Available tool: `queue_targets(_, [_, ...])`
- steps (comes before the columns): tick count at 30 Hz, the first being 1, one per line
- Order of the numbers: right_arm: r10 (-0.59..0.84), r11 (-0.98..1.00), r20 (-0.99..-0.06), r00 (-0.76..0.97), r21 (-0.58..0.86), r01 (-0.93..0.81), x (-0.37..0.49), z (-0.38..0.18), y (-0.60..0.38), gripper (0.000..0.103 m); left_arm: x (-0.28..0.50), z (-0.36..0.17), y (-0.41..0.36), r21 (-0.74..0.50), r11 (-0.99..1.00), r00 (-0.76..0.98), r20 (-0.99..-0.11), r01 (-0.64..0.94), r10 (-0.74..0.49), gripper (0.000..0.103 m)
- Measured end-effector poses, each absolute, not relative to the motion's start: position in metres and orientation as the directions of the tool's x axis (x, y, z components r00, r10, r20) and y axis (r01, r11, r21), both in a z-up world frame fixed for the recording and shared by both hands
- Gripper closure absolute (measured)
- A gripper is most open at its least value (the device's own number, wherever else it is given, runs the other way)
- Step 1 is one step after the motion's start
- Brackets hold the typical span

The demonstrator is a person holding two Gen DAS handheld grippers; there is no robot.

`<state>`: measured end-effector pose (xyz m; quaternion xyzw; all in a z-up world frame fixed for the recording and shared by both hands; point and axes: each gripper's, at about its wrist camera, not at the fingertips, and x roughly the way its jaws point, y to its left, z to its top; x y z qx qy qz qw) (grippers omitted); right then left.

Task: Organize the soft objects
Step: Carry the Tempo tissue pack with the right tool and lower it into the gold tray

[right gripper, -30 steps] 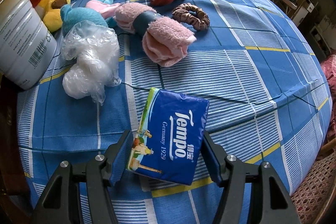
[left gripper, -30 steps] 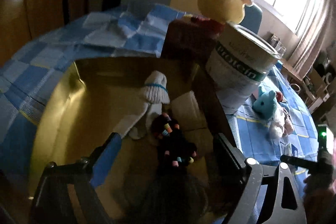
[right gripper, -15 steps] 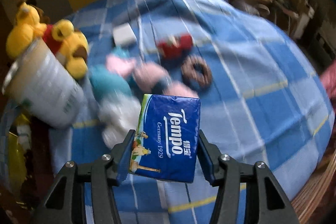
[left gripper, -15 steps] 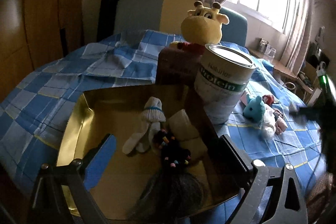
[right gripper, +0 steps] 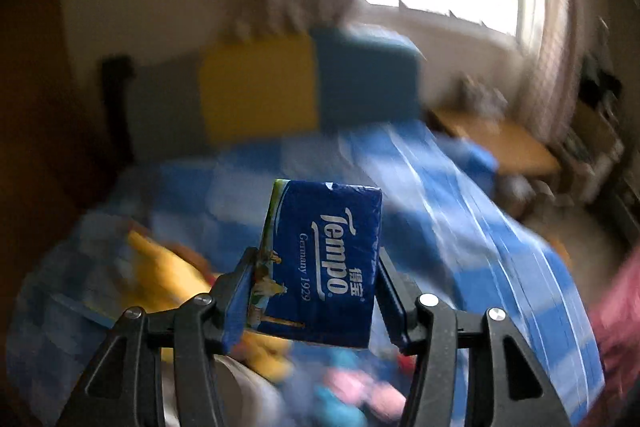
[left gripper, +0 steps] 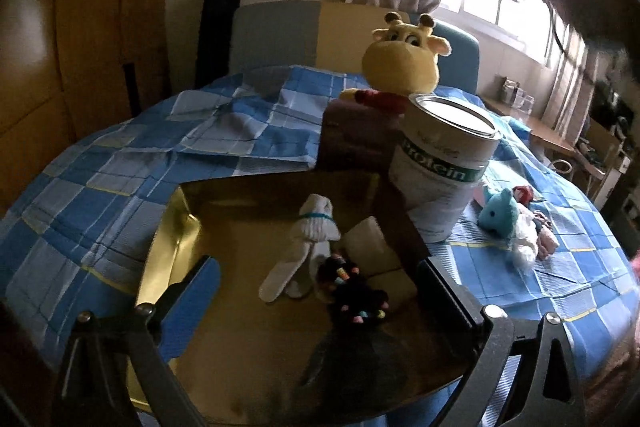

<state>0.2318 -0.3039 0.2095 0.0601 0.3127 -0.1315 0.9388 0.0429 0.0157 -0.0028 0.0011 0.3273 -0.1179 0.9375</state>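
1. Tempo tissue pack [right gripper: 320, 267], blue, is pinched upright between the jaws of the right gripper [right gripper: 314, 293] and held in the air above the checked bedspread [right gripper: 460, 227].
2. Gold tray [left gripper: 176, 227], seemingly the target, holds a white sock [left gripper: 308, 243] and beaded hair tie [left gripper: 356, 295].
3. Left gripper [left gripper: 316, 291] hovers wide and empty over the tray.
4. Lower the pack over bare tray before releasing; avoid the protein tin [left gripper: 444, 179] beside it.

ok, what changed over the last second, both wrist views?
The right tongs, shut on the Tempo tissue pack, lifted it off the blue checked bedspread into the air; that view is now blurred. The left tongs, open and empty, backed up from the gold tray. The white sock and beaded hair tie stayed put.
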Motion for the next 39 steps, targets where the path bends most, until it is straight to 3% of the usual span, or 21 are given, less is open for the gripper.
queue_targets(5, [0.013, 0.999, -0.519, 0.855, -0.032, -0.034, 0.233, 0.239, -0.201, 0.047, 0.046, -0.005, 0.03, -0.067, 0.983, 0.766, -0.618, 0.17, -0.175, 0.003])
queue_targets(8, [0.173, 0.963, -0.586, 0.792, -0.069, -0.261, 0.219, 0.207, -0.138, 0.047, 0.046, -0.007, 0.044, -0.067, 0.99, 0.771, -0.621, 0.126, -0.14, 0.003])
queue_targets(11, [0.236, 0.891, -0.685, 0.689, -0.131, -0.435, 0.196, 0.149, -0.086, 0.047, 0.047, -0.008, 0.058, -0.07, 0.995, 0.773, -0.626, 0.077, -0.104, 0.003])
queue_targets(15, [0.275, 0.831, -0.783, 0.558, -0.099, -0.548, 0.176, 0.079, -0.05, 0.047, 0.043, -0.008, 0.073, -0.063, 0.998, 0.781, -0.622, 0.028, -0.061, 0.003])
queue_targets(22, [0.282, 0.851, -0.875, 0.394, 0.038, -0.523, 0.169, -0.021, -0.029, 0.047, 0.032, -0.002, 0.097, -0.07, 0.996, 0.795, -0.607, -0.051, -0.002, 0.003])
queue_targets(27, [0.3, 0.868, -0.899, 0.319, 0.118, -0.483, 0.161, -0.058, -0.029, 0.046, 0.029, 0.0, 0.102, -0.083, 0.995, 0.794, -0.608, -0.064, 0.0, 0.003])
queue_targets(31, [0.311, 0.872, -0.9, 0.306, 0.142, -0.468, 0.144, -0.065, -0.031, 0.043, 0.027, 0.001, 0.098, -0.082, 0.996, 0.797, -0.603, -0.036, -0.021, 0.003])
queue_targets(33, [0.328, 0.874, -0.888, 0.322, 0.155, -0.46, 0.139, -0.061, -0.036, 0.031, 0.024, 0.003, 0.093, -0.087, 0.996, 0.8, -0.598, -0.009, -0.045, 0.003])
queue_targets(35, [0.352, 0.874, -0.872, 0.34, 0.175, -0.454, 0.133, -0.053, -0.043, 0.027, 0.023, 0.005, 0.087, -0.079, 0.997, 0.802, -0.595, 0.008, -0.054, 0.003])
queue_targets(39, [0.338, 0.891, -0.848, 0.408, 0.149, -0.428, 0.121, -0.037, -0.059, 0.027, 0.019, 0.009, 0.077, -0.071, 0.997, 0.803, -0.591, 0.037, -0.072, 0.003])
